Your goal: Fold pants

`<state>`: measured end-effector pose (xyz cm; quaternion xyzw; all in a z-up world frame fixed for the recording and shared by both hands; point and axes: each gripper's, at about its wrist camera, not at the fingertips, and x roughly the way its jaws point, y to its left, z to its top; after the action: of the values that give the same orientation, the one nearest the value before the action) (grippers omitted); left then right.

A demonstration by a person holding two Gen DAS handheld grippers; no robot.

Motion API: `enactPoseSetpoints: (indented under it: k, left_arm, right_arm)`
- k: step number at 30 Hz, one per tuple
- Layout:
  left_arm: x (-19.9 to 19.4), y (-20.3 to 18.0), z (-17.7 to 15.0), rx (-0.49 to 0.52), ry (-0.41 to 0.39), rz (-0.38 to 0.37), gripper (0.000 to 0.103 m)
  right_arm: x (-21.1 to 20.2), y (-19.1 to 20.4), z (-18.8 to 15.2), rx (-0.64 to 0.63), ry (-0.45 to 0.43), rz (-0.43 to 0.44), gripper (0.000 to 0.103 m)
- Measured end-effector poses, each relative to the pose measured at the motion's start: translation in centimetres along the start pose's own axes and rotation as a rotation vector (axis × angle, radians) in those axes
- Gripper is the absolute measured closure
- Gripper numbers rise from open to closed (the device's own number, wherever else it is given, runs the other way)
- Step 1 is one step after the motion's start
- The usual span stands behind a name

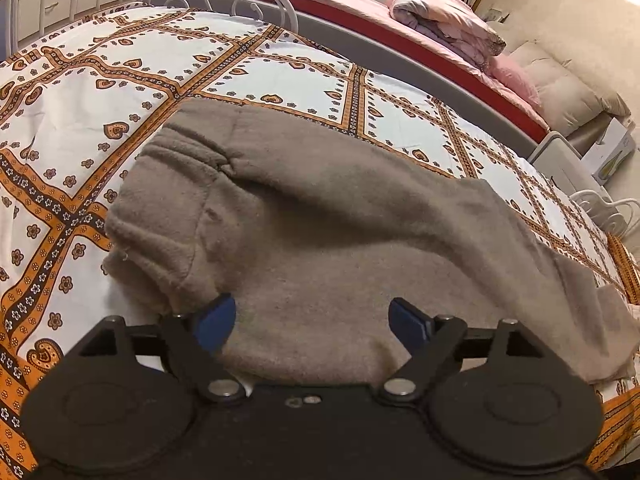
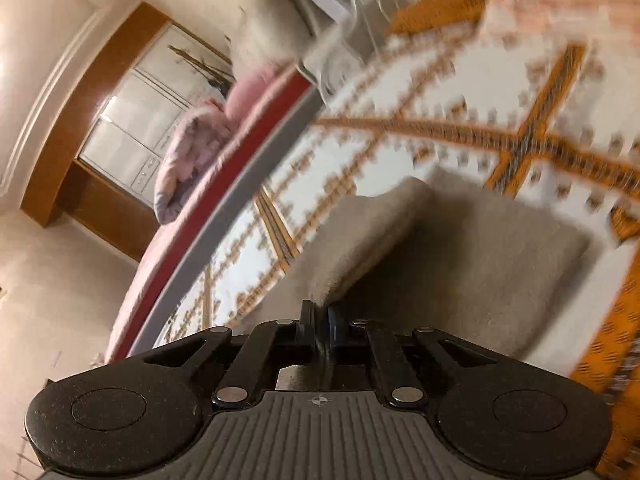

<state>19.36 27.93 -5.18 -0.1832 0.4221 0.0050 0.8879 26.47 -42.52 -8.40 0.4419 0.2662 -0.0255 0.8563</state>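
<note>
No readable text, brand, label or number is showing in either view. The white box (image 1: 612, 152) sitting far right beside the bed is carrying only a yellow-green graphic, too small to read. The right gripper (image 2: 320, 316) body is bearing a small crosshair mark, no letters.

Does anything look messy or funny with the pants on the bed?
Nothing is torn or spilled. The gray pants lie slanted across the patterned bedspread, one end lifted by the shut right tongs. The left tongs are open over the fabric.
</note>
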Motion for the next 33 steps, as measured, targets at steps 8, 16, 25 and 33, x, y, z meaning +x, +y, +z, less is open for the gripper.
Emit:
enactPoseSetpoints:
  k: [8, 16, 25, 33]
  left_arm:
    - [0.1, -0.2, 0.1, 0.007, 0.002, 0.006, 0.025]
    - [0.1, -0.1, 0.1, 0.001, 0.002, 0.006, 0.025]
    - [0.2, -0.2, 0.1, 0.005, 0.003, 0.005, 0.023]
    - [0.2, 0.0, 0.1, 0.005, 0.003, 0.003, 0.023]
  right_arm:
    - [-0.5, -5.0, -1.3, 0.221, 0.082, -0.133, 0.094]
    - [-1.3, -5.9, 0.5, 0.206, -0.025, -0.179, 0.068]
    - [-1.5, -6.7, 2.4, 0.199, -0.056, -0.144, 0.098]
    - [-4.0, -6.0, 2.1, 0.206, -0.068, -0.137, 0.098]
